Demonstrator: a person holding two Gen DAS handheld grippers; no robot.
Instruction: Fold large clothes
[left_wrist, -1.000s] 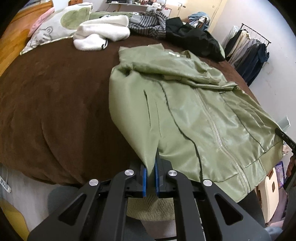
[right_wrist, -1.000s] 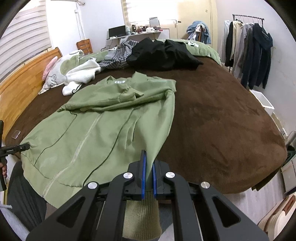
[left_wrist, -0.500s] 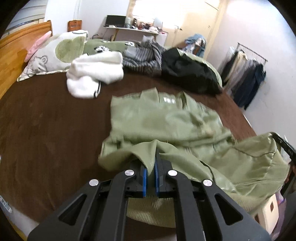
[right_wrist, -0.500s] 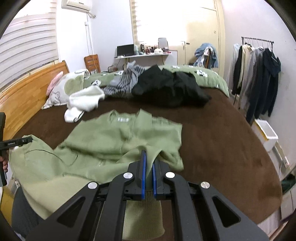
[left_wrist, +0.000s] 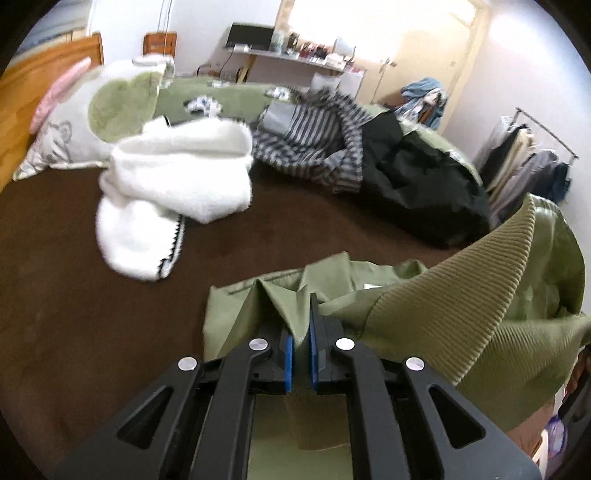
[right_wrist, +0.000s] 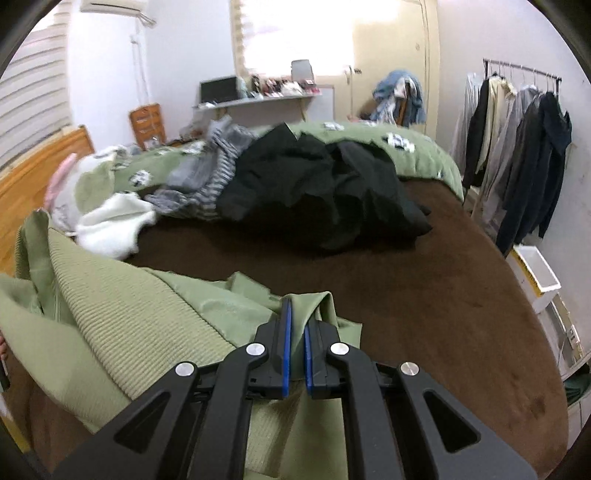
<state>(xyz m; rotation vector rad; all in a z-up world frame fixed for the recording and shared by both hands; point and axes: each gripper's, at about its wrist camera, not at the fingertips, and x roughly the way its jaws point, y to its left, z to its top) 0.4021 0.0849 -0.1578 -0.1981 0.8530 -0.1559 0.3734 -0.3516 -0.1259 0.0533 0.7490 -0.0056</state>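
Left wrist view, left to right: white fleece garment (left_wrist: 173, 192) lies mid-left on the brown bedspread (left_wrist: 66, 295); striped garment (left_wrist: 314, 144) and black garment (left_wrist: 417, 177) sit in the upper centre and right. The green jacket (left_wrist: 443, 314) fills the lower centre and right, its ribbed hem arching up along the right edge. The left gripper (left_wrist: 300, 332) is clenched on a fold of jacket cloth at the bottom centre. Right wrist view, left to right: the ribbed hem of the green jacket (right_wrist: 122, 314) sweeps across the lower left; the right gripper (right_wrist: 295, 328) is clamped on cloth at the lower centre; a clothes rack (right_wrist: 517, 147) stands at the upper right. Judgement on progress: the bottom-to-collar fold looks mid-way. The hem is lifted and carried over the body but not yet laid down; setting it flat, smoothing, and probably a further fold remain. Against the earlier frames: a second ago the jacket lay spread flat with its zip front visible and both grippers pinching the hem corners at the near edge. Now most of the front is covered, the hem has travelled up the bed toward the collar, and the far pile looms larger in both views.
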